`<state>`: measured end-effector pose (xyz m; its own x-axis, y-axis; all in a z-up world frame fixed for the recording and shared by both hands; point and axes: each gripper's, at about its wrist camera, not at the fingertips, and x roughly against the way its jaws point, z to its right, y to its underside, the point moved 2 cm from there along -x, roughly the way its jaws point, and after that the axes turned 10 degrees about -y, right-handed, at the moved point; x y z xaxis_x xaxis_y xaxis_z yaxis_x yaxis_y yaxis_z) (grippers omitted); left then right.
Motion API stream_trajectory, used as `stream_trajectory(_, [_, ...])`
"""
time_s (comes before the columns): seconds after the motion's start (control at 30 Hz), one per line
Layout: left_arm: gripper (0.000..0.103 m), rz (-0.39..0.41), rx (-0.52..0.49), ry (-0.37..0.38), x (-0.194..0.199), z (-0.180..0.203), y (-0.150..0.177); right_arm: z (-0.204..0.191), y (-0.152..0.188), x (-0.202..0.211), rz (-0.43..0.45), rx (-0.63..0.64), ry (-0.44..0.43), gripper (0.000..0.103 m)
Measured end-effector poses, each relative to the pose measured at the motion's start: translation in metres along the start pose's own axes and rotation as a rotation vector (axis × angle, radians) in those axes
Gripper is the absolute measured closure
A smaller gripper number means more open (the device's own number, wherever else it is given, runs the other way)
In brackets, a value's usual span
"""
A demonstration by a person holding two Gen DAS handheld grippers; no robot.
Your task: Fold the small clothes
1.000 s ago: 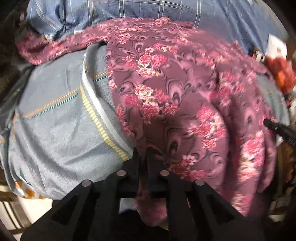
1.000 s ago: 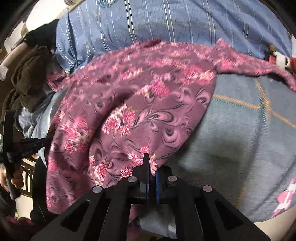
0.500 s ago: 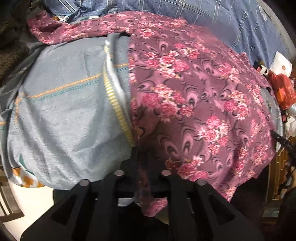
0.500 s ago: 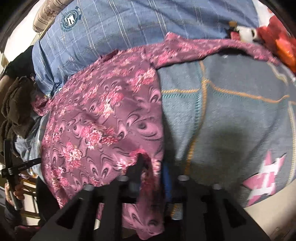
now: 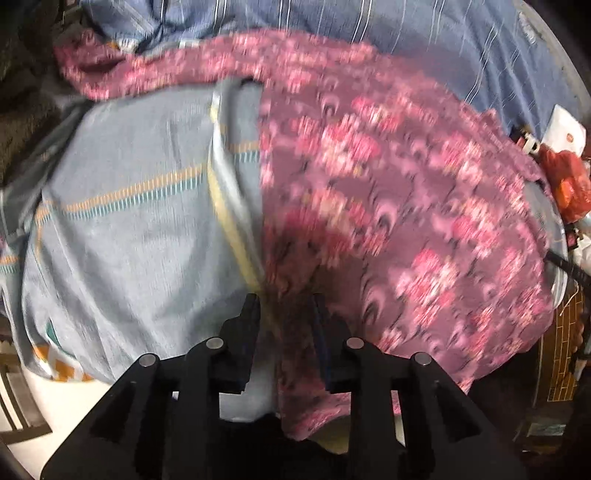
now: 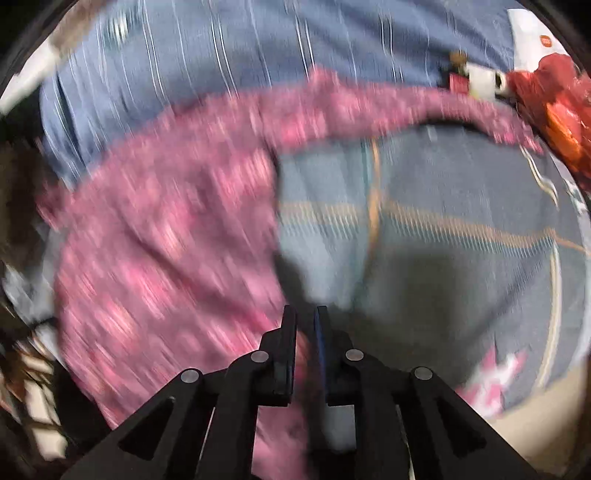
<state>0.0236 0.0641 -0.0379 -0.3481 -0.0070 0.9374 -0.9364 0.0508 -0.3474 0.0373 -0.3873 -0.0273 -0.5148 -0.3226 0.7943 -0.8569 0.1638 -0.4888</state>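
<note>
A maroon floral garment (image 5: pixel 388 192) lies spread over a grey-blue bed cover (image 5: pixel 122 229). One sleeve runs off to the far left. In the left wrist view my left gripper (image 5: pixel 286 306) stands with its jaws apart, the garment's near hem hanging loose between the fingers. In the right wrist view the garment (image 6: pixel 166 240) lies to the left and my right gripper (image 6: pixel 304 317) is nearly closed, with only a narrow gap between its jaws; a strip of the hem shows in the gap. Both views are motion-blurred.
A blue striped pillow (image 5: pixel 369 26) lies behind the garment. A red and white toy (image 6: pixel 546 92) sits at the far right edge of the bed. Dark clothing (image 5: pixel 22 122) is piled at the left. The bed's front edge is close below both grippers.
My left gripper's jaws have opened, and the hem now hangs loose between them. The right gripper has parted slightly and both cameras are moving fast. The garment lies flatter on the cover.
</note>
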Motion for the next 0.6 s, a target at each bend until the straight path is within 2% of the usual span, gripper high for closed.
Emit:
stream_trajectory(0.03, [0.078,0.016,0.000,0.005,0.004,0.002,-0.006,-0.004,-0.012,0.000,0.030,-0.013,-0.045,0.080])
stream_trajectory(0.07, [0.078,0.036,0.002,0.011,0.006,0.005,-0.015,-0.007,-0.023,-0.003,0.057,-0.023,-0.081,0.068])
stream_trajectory(0.1, [0.078,0.046,0.003,0.011,0.008,0.008,-0.021,-0.012,-0.036,-0.011,0.078,-0.025,-0.098,0.064])
stream_trajectory(0.17, [0.078,0.061,-0.002,0.016,0.006,0.019,-0.039,-0.023,-0.056,-0.035,0.065,0.000,-0.078,0.065])
stream_trajectory(0.23, [0.078,0.058,-0.009,0.005,0.000,0.029,-0.053,-0.031,-0.072,-0.062,0.046,0.030,0.002,0.065])
stream_trajectory(0.27, [0.078,0.057,-0.012,0.005,-0.003,0.034,-0.058,-0.030,-0.078,-0.074,0.025,0.037,0.042,0.066])
stream_trajectory(0.3, [0.078,0.053,-0.011,0.000,-0.005,0.038,-0.064,-0.031,-0.085,-0.087,0.006,0.042,0.096,0.081])
stream_trajectory(0.33, [0.078,0.052,-0.012,-0.002,-0.003,0.039,-0.065,-0.028,-0.085,-0.087,0.021,0.060,0.113,0.094])
stream_trajectory(0.37, [0.077,0.055,-0.014,-0.001,-0.004,0.043,-0.070,-0.035,-0.092,-0.088,0.041,0.096,0.089,0.100])
stream_trajectory(0.43, [0.074,0.079,-0.015,-0.001,-0.002,0.047,-0.082,-0.039,-0.102,-0.076,0.098,0.123,0.105,0.100])
stream_trajectory(0.5, [0.057,0.110,-0.014,-0.025,-0.002,0.049,-0.092,-0.032,-0.116,-0.059,0.178,0.095,0.083,0.100])
stream_trajectory(0.53, [0.054,0.122,-0.011,-0.045,-0.006,0.051,-0.097,-0.025,-0.120,-0.058,0.180,0.064,0.075,0.100])
stream_trajectory(0.6, [0.053,0.109,-0.012,-0.070,-0.022,0.059,-0.105,-0.008,-0.119,-0.077,0.106,0.020,0.096,0.099])
